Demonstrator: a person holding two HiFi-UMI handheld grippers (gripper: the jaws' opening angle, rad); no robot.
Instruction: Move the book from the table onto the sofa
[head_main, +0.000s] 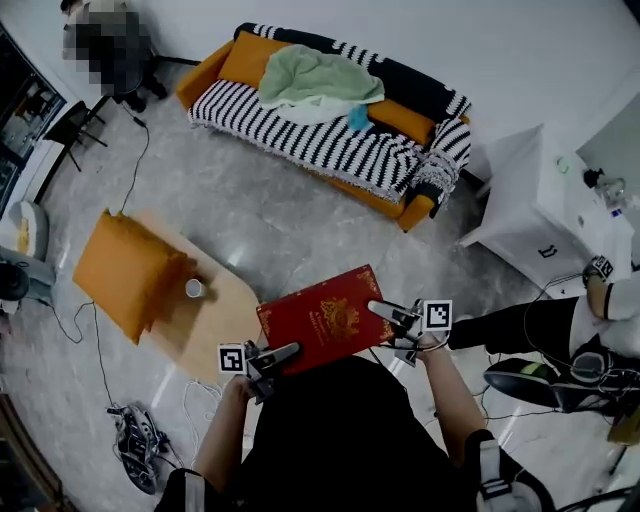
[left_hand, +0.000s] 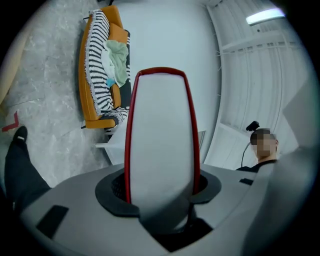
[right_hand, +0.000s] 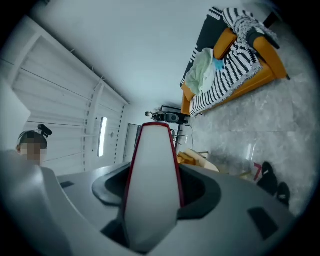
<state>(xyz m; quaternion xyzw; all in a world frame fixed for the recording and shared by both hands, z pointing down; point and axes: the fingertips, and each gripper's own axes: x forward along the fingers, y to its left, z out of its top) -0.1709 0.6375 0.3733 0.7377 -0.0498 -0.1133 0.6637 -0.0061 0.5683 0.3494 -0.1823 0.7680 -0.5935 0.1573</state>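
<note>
The red book (head_main: 325, 320), with a gold emblem on its cover, hangs in the air in front of my torso, off the wooden table (head_main: 215, 325). My left gripper (head_main: 276, 355) is shut on its near left edge. On the far right edge, my right gripper (head_main: 388, 314) is shut too. In the left gripper view the book (left_hand: 160, 140) shows edge-on, white pages between red covers, wedged between the jaws. The right gripper view shows the book (right_hand: 152, 175) the same way. The orange sofa (head_main: 330, 130) with a striped throw stands across the floor ahead.
A green cloth (head_main: 315, 80) lies on the sofa seat. An orange cushion (head_main: 125, 270) and a small cup (head_main: 194, 288) sit on the table at my left. A white cabinet (head_main: 540, 200) and a seated person's legs (head_main: 520, 325) are at the right. Cables trail on the floor.
</note>
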